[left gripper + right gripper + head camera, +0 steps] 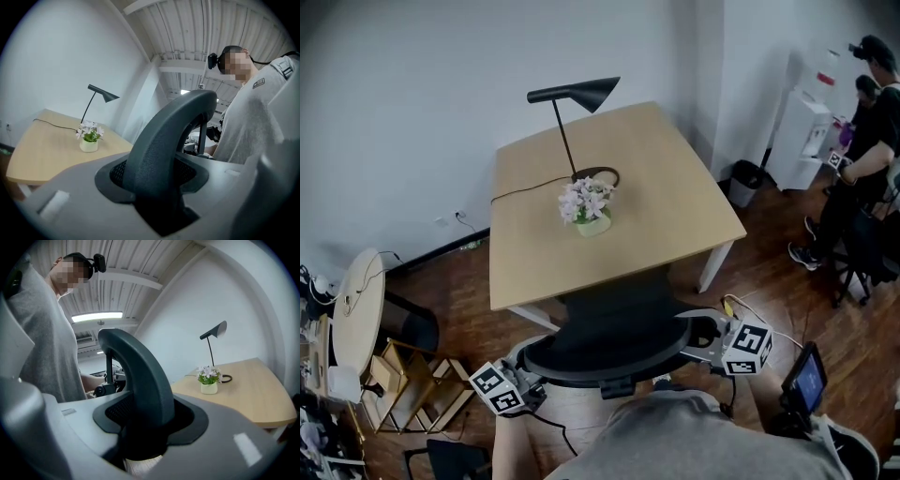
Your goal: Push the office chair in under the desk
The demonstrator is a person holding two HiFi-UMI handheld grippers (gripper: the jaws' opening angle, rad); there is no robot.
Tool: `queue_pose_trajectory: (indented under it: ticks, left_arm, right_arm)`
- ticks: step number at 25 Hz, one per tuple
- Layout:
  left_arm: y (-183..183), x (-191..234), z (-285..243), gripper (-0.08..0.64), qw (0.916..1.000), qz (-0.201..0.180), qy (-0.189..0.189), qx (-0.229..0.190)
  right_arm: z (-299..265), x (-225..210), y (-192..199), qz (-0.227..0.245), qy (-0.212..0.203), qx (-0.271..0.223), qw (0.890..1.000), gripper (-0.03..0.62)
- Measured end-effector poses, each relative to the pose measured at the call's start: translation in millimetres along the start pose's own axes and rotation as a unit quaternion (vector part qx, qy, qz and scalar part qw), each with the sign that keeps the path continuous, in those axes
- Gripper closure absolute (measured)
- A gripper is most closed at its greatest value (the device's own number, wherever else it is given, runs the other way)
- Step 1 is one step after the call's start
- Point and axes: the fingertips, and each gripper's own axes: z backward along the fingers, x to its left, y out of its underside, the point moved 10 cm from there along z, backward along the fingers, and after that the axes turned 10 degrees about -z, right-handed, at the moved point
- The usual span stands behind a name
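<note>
Here, the left gripper [530, 367] and right gripper [701, 333] each clamp their fingers on the chair [614, 342] back's ends, the tabletop [675, 216] straight ahead of both.

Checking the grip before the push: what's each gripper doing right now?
Left gripper: closed on the chair backrest, at its rim.
Right gripper: closed on the same rim, other side.

Black office chair [614, 328]: curved backrest with dark mesh inside a solid rim, upright, backrest facing away from the desk [675, 187]. Front of the seat sits under the desk's near edge. Desk: square light-wood top, white legs, standing level.
</note>
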Motion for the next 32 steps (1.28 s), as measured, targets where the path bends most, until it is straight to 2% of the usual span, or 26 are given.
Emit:
queue_pose_trajectory:
  ticks: [16,28,32]
  left_arm:
    - [-19.7,72.3,-26.8,0.359,0.9998,-0.001,-0.02,-0.002]
    - [-30.5,107.7,-43.0,0.359,0.9997,-0.002,-0.024,-0.001]
    - [-28.8,106.2,-37.8,0.357,0.9997,-0.008,-0.022,-0.003]
  right_arm:
    - [-42.6,-69.1,-44.0,0.015,-0.011,0.0,1.0,0.365]
    - [-60.6,-100.3,-65.2,0.013,-0.013,0.001,1.0,0.365]
    - [-63.1,-93.8,-64.1,0.019,-0.017,0.006,1.0,0.365]
